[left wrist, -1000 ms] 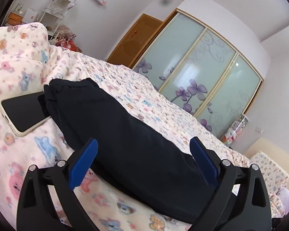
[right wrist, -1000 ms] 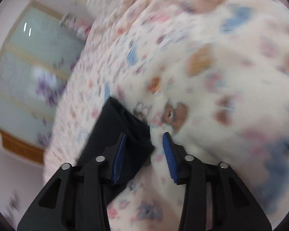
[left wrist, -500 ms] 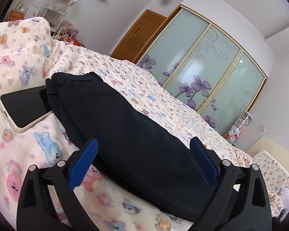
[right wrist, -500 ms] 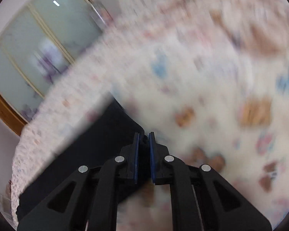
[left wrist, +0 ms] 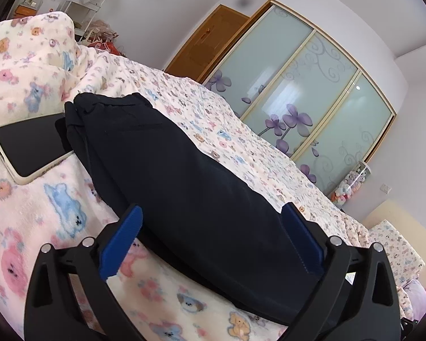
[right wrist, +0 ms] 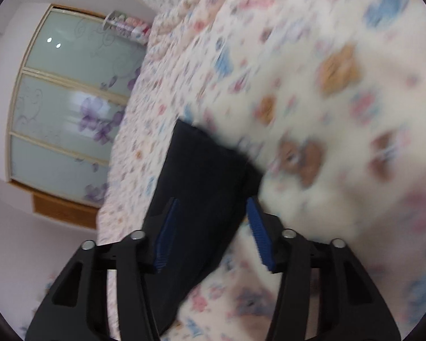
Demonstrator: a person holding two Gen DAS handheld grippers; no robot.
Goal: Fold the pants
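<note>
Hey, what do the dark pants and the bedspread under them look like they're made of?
Pants: soft matte knit, probably cotton jersey; they slump in rounded folds without shine.
Bedspread: plush fleece, likely synthetic; its fuzzy nap blurs the printed bears.

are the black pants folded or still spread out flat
Folded lengthwise, not yet crosswise: the black pants lie as one long narrow strip on the bear-print blanket, legs stacked, waistband beside the phone.
</note>
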